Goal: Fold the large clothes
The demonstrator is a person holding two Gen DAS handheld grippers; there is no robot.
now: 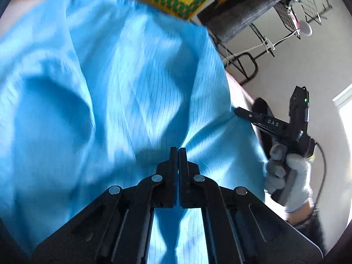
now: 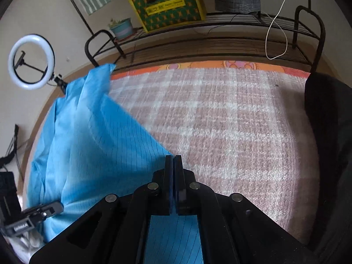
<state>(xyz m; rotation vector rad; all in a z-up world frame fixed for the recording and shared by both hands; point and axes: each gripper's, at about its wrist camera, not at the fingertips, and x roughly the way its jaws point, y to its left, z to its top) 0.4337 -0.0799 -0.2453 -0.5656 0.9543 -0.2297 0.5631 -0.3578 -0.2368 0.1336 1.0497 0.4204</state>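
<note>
A large light-blue pinstriped garment hangs crumpled in front of me and fills the left wrist view. My left gripper is shut on its lower edge. My right gripper is shut on another edge of the same garment, which trails off to the left above the bed. The right gripper also shows in the left wrist view, pinching the cloth's right edge, held by a gloved hand. The left gripper's tip shows in the right wrist view at the cloth's lower left.
A pink-and-white checked blanket covers the bed below. A black metal rack stands behind it with a yellow-green box and a plant pot. A ring light stands at left. A dark object lies at the right edge.
</note>
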